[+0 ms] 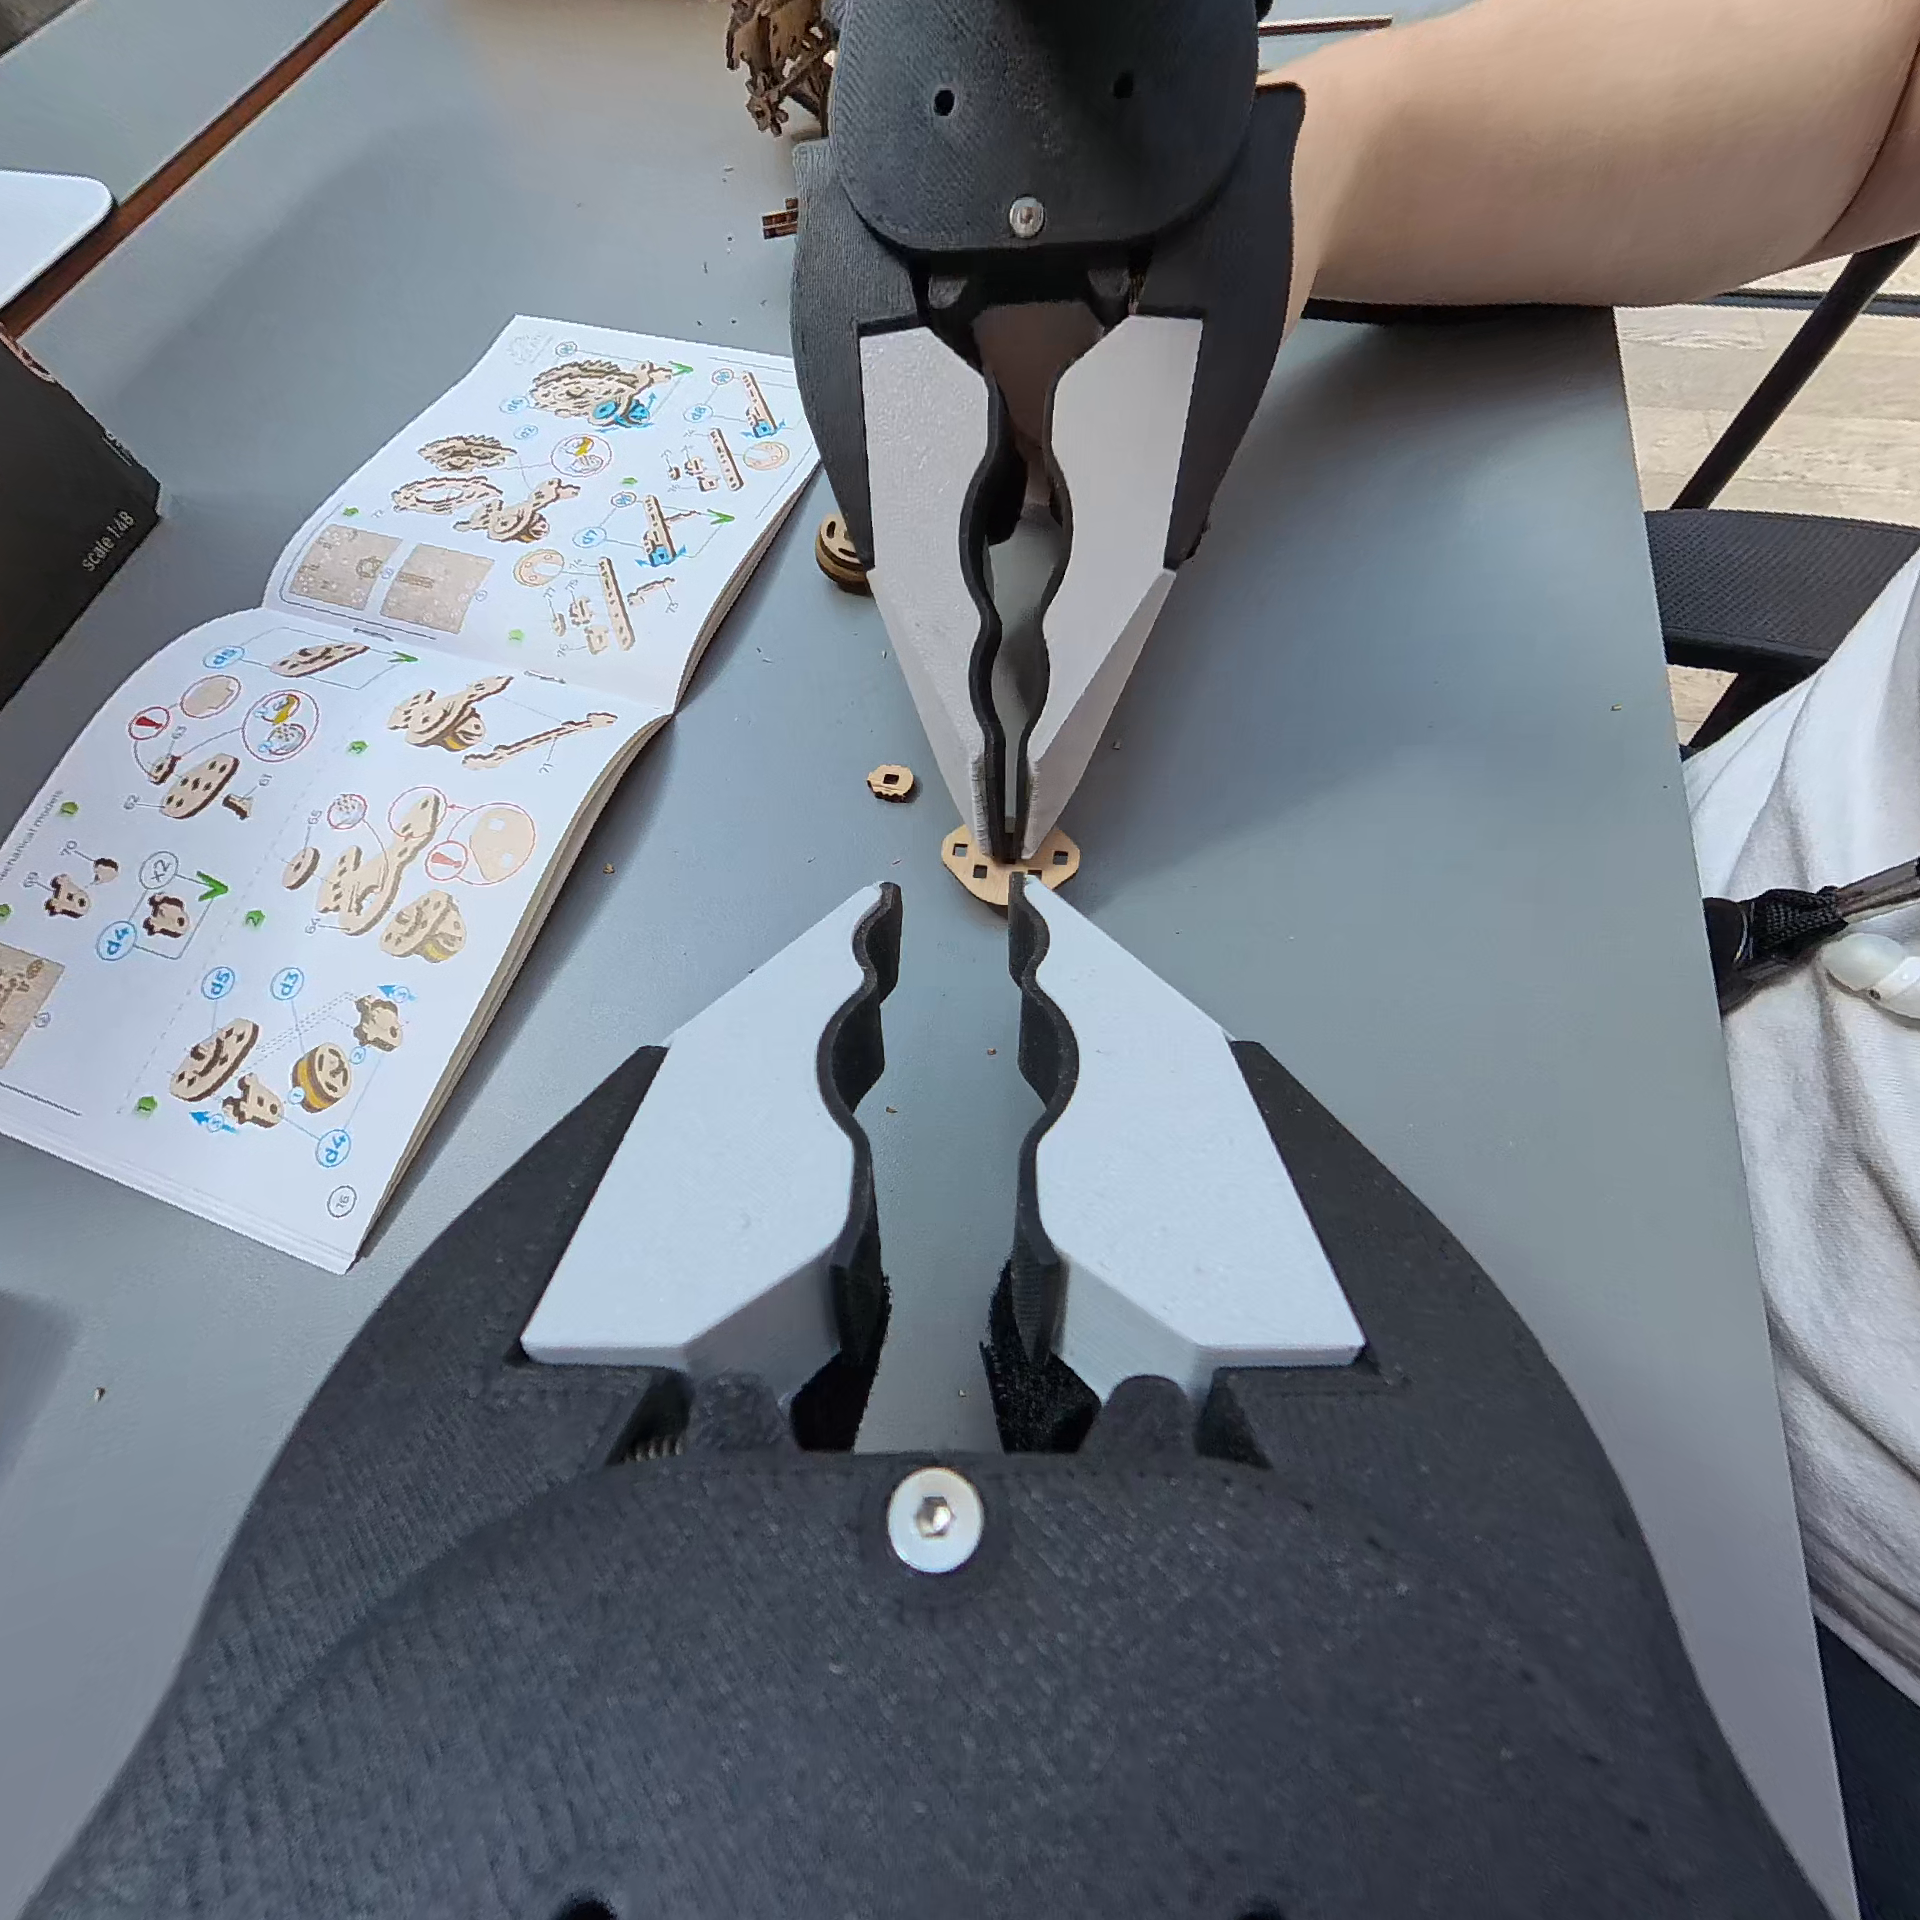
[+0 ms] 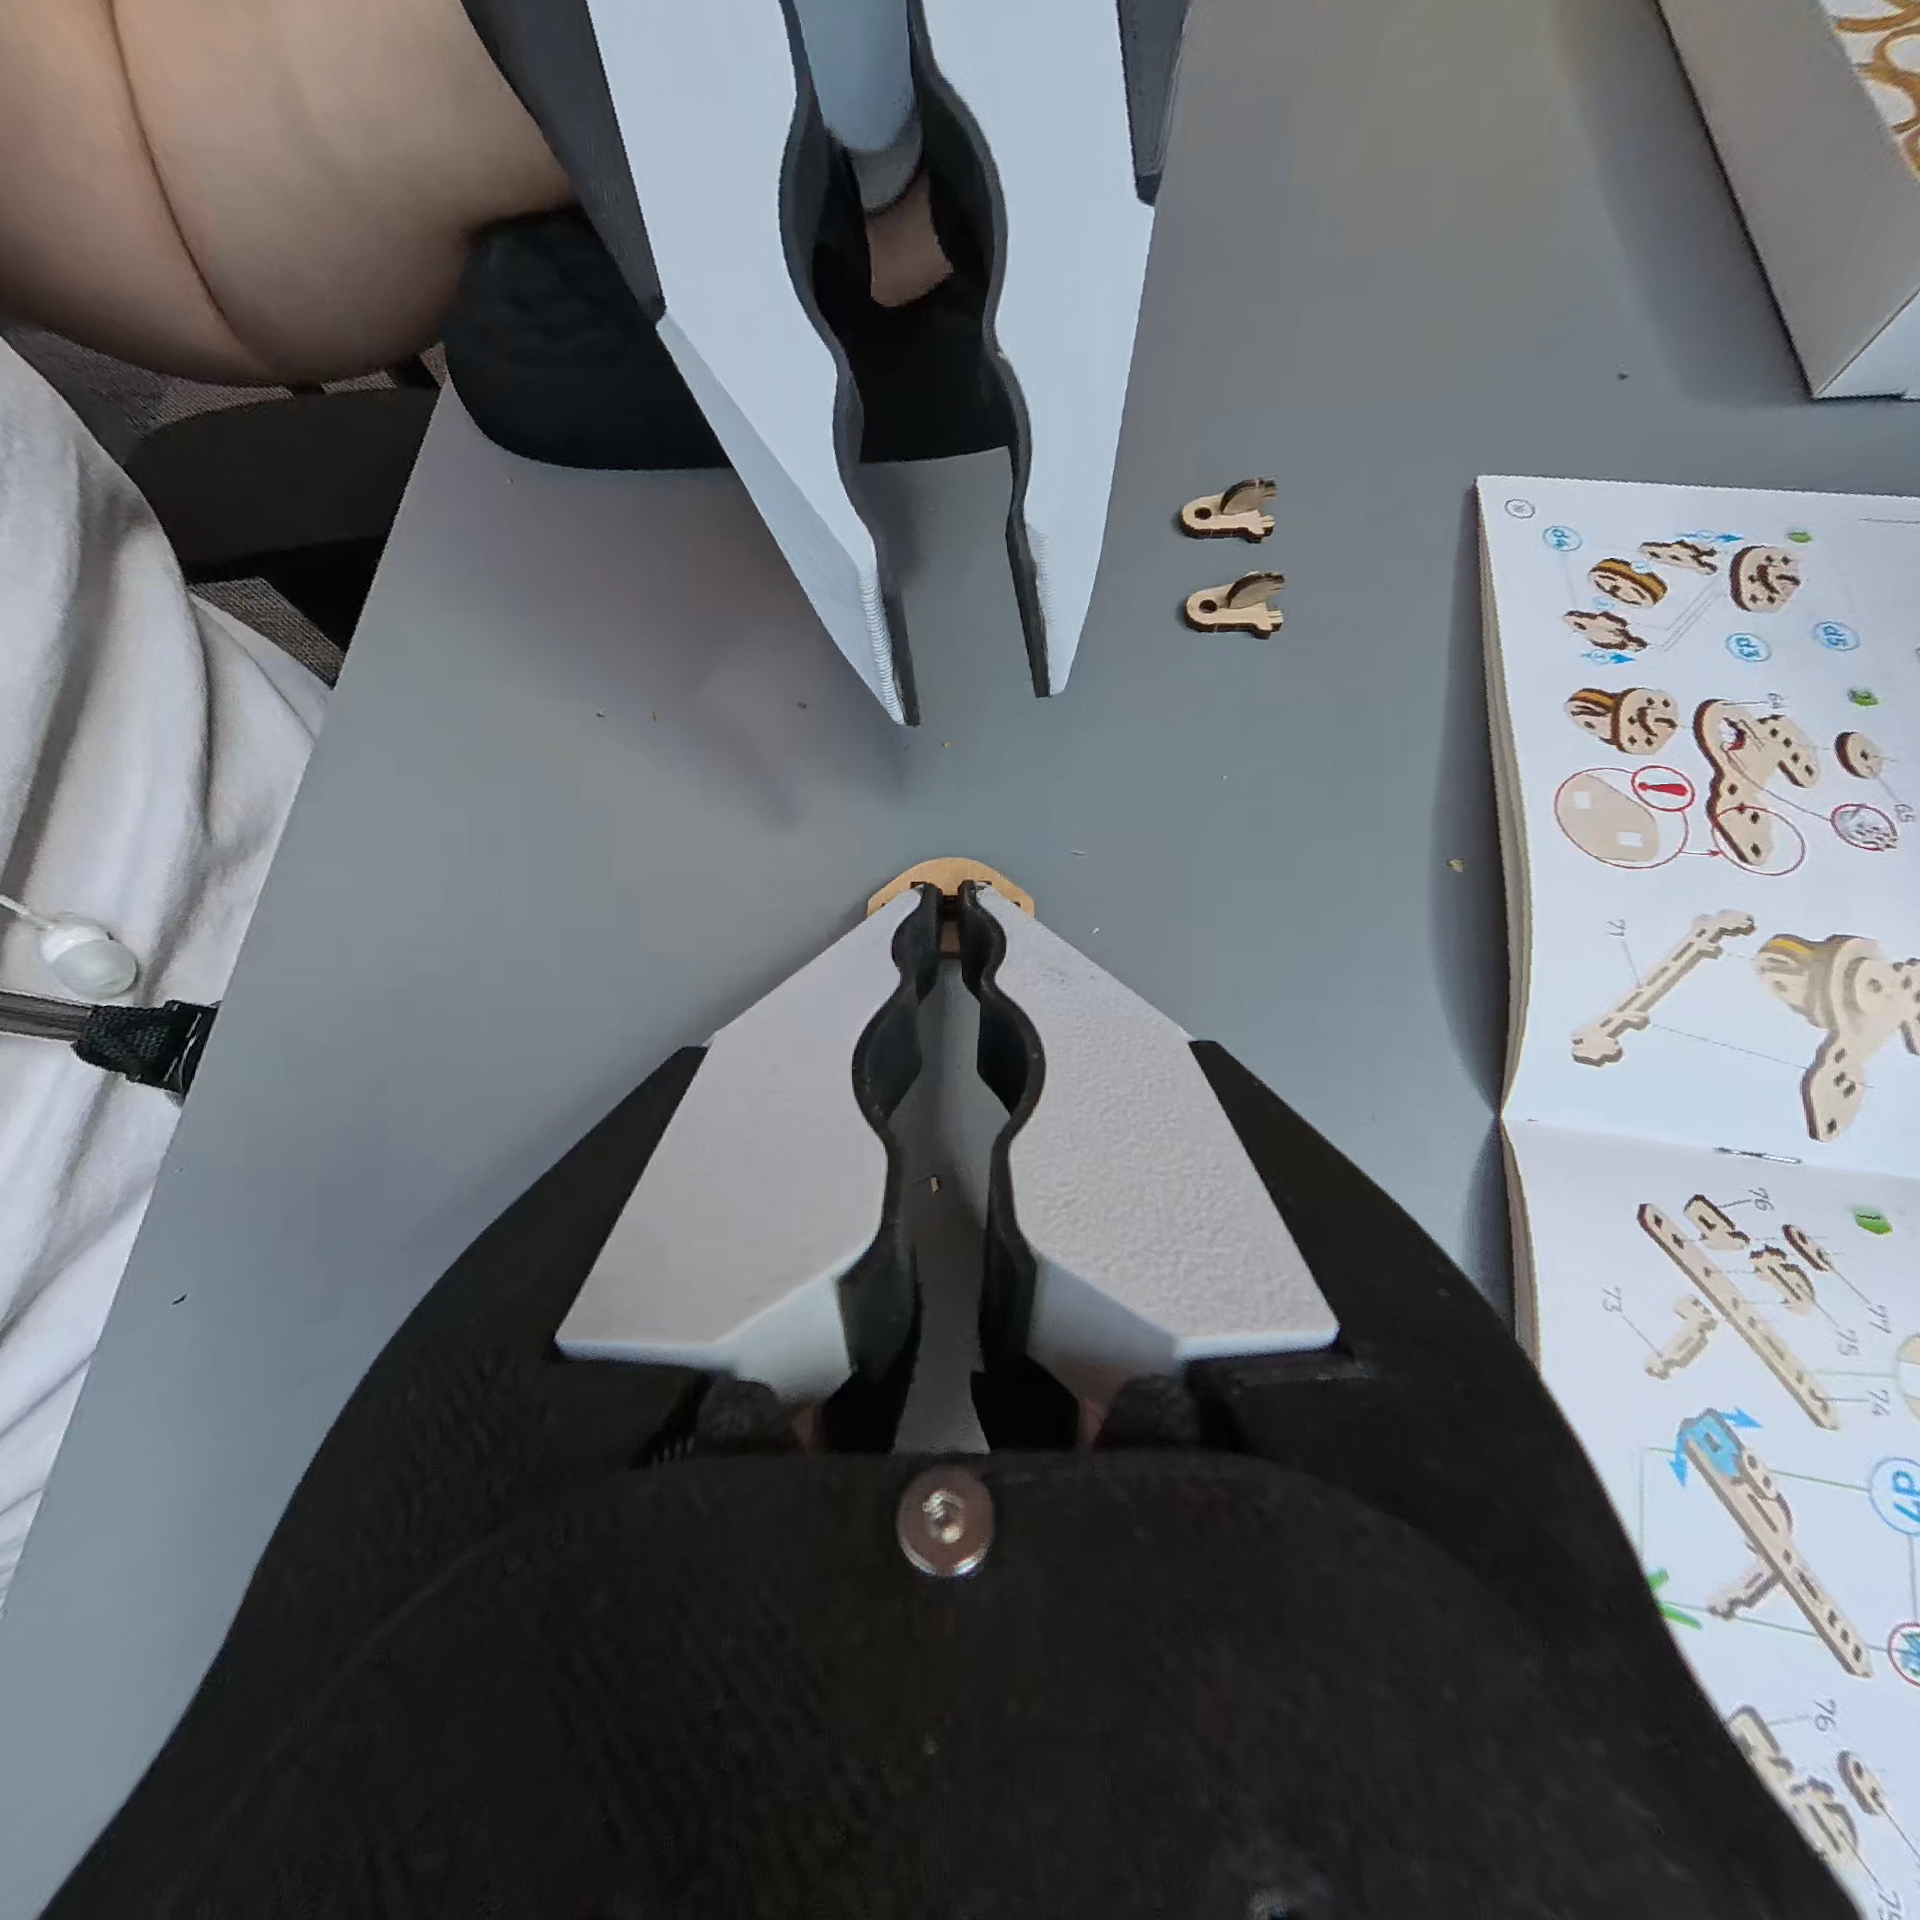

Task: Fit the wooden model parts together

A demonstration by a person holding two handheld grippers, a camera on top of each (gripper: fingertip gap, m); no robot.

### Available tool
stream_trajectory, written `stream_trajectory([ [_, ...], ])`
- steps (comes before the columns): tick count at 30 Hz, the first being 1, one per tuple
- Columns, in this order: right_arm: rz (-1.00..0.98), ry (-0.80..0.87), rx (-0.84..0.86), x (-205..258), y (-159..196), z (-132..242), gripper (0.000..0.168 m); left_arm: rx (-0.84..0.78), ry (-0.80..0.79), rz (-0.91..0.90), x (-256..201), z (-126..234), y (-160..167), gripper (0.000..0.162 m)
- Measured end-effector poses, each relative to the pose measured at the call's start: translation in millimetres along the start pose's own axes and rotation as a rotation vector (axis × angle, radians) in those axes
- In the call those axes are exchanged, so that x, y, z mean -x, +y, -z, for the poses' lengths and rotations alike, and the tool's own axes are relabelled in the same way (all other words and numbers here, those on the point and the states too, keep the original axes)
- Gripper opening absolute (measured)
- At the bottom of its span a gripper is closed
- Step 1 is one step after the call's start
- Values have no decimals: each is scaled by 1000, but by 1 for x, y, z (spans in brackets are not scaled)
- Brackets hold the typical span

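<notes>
A small flat wooden disc with square holes [image 1: 1049,864] lies on the grey table [image 1: 1351,935]. My right gripper [image 1: 1004,831] comes down from the far side, and its tips are closed on the middle of the disc. In the right wrist view the disc [image 2: 943,873] pokes out past my right gripper's tips [image 2: 941,902], with a sliver of wood between them. My left gripper [image 1: 954,899] is open and empty, its tips just short of the disc. It also shows in the right wrist view [image 2: 971,704], hanging above the table.
An open instruction booklet [image 1: 416,727] lies left of the grippers. A small wooden ring [image 1: 891,781] and a wooden wheel [image 1: 840,551] lie nearby. Two key-shaped wooden parts [image 2: 1231,511] [image 2: 1236,605] lie by the booklet [image 2: 1714,1039]. A person's arm [image 1: 1558,156] and white shirt [image 1: 1829,1039] are at the table edge. My two grippers' fingertips are within a few centimetres of each other.
</notes>
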State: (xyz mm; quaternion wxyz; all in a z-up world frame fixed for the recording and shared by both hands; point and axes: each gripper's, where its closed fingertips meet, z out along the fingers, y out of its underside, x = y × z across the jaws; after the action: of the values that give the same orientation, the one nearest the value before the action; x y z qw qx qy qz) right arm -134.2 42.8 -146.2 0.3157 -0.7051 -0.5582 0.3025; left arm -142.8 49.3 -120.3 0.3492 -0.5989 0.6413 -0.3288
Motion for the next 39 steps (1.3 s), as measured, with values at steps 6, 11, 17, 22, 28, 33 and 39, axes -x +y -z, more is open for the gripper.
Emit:
stream_trajectory([
  [6,0,-20,-18,2,-1,2,3,7,2,-4,-1,-1,1,19],
  [11,14,-3,-1,0,6,1,3,10,3,-7,-1,-1,2,19],
  [17,69,-16,13,4,7,2,14,25,5,-16,-3,-2,4,20],
  [22,74,-17,-12,3,3,8,12,29,4,-21,-3,-3,4,20],
  [28,88,-25,15,4,5,3,9,36,5,-26,-4,-3,5,20],
  [33,70,-34,41,4,8,1,6,37,5,-26,-3,-3,5,19],
  [39,92,-21,-2,5,0,7,6,38,7,-26,-4,-3,6,19],
])
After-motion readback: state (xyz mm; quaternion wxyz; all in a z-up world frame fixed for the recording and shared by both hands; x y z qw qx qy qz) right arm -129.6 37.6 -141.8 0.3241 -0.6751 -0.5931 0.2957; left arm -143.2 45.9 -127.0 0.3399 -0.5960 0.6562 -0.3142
